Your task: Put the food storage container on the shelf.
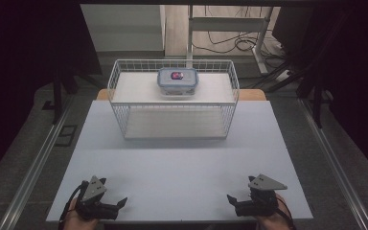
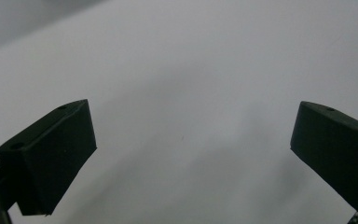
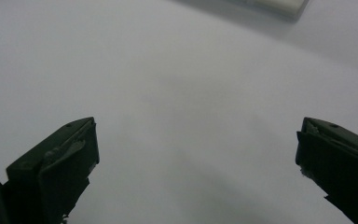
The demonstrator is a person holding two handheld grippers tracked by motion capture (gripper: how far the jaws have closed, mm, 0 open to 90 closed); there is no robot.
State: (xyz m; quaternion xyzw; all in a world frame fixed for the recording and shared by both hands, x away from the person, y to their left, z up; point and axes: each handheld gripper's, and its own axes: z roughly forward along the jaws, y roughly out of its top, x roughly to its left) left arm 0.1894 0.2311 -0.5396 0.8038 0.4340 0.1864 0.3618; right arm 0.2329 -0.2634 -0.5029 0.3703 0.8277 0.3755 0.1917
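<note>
A white wire basket (image 1: 124,103) stands at the far middle of the white table (image 1: 182,163). Inside it, toward the back, sits a clear lidded box (image 1: 178,82) with a blue-grey rim and something red and purple inside. My left gripper (image 1: 114,191) rests at the table's near left corner, held by a hand, jaws pointing inward. My right gripper (image 1: 239,189) mirrors it at the near right. In the left gripper view the left gripper (image 2: 193,140) is wide open over bare table. The right gripper (image 3: 198,149) is likewise wide open with nothing between its jaws.
Bare white tabletop stretches between the grippers and the basket. A pale object's edge (image 3: 279,4) shows at the top of the right gripper view. Beyond the table are a desk frame (image 1: 230,24), floor cables (image 1: 235,43) and dark curtains at both sides.
</note>
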